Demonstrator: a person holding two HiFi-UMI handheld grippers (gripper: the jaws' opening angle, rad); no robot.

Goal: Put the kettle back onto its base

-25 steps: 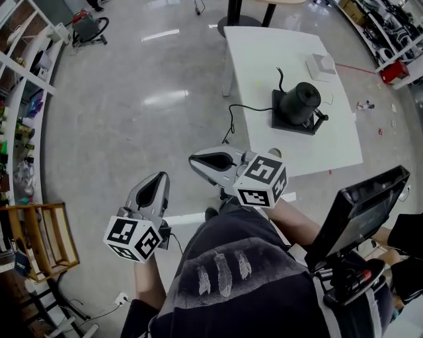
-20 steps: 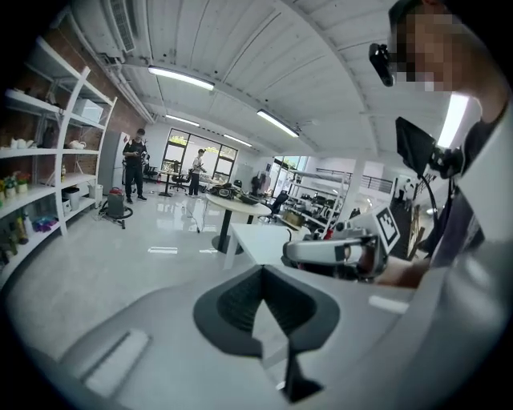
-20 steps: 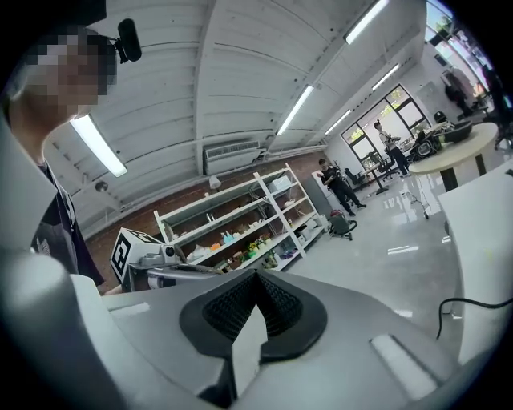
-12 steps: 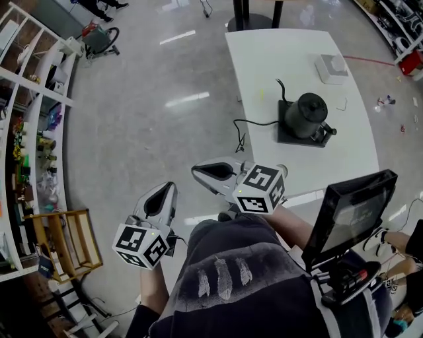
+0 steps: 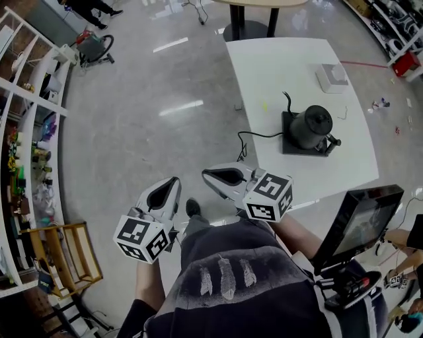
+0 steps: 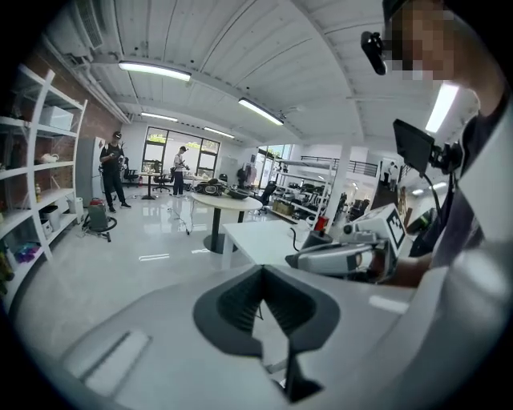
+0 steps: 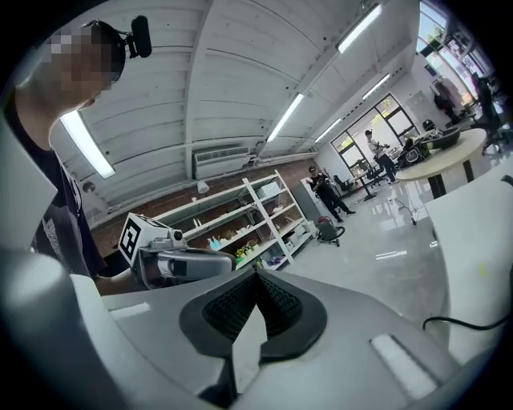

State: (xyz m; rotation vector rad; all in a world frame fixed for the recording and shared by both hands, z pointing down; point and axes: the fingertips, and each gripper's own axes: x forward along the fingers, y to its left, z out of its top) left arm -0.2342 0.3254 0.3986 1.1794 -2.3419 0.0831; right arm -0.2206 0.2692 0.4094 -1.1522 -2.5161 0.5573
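Grippers first: two of them, left gripper (image 5: 164,193) and right gripper (image 5: 223,176), both out over the floor (image 5: 132,132) close to the person, each with jaws pressed together on nothing. One kettle (image 5: 312,124) stands on one black base (image 5: 291,146) on a white table (image 5: 277,66), well apart from both grippers. Whether it's fully seated is hard to tell. One cord (image 5: 254,135) trails off the edge. One white box (image 5: 332,77) sits behind. A second table (image 5: 258,3) is cut off at the top.
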